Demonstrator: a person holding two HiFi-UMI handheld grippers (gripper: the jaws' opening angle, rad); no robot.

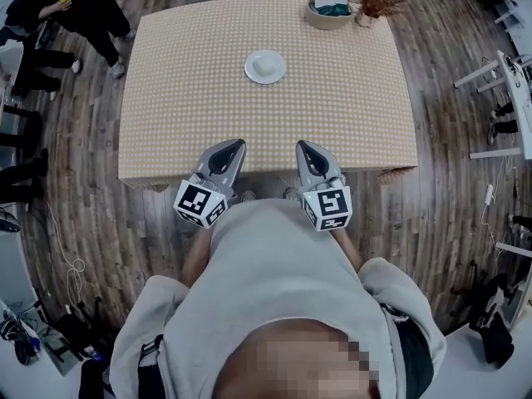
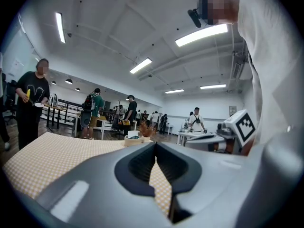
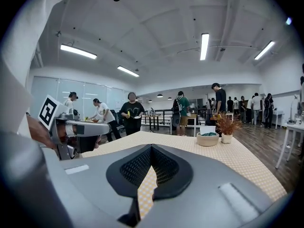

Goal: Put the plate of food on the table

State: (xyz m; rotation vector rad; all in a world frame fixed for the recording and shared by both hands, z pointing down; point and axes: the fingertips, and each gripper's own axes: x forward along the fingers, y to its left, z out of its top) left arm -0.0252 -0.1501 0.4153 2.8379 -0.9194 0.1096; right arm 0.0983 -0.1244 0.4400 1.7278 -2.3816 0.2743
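The plate (image 1: 264, 66) sits on the table (image 1: 191, 98), straight ahead of both grippers and about as far from each. The left gripper (image 1: 236, 145) and right gripper (image 1: 302, 145) are closed and hold nothing. The far basket (image 1: 328, 15) holds something green, maybe cloth.

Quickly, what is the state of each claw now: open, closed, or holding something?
Left claw: closed, nothing between its jaws.
Right claw: closed, nothing between its jaws.
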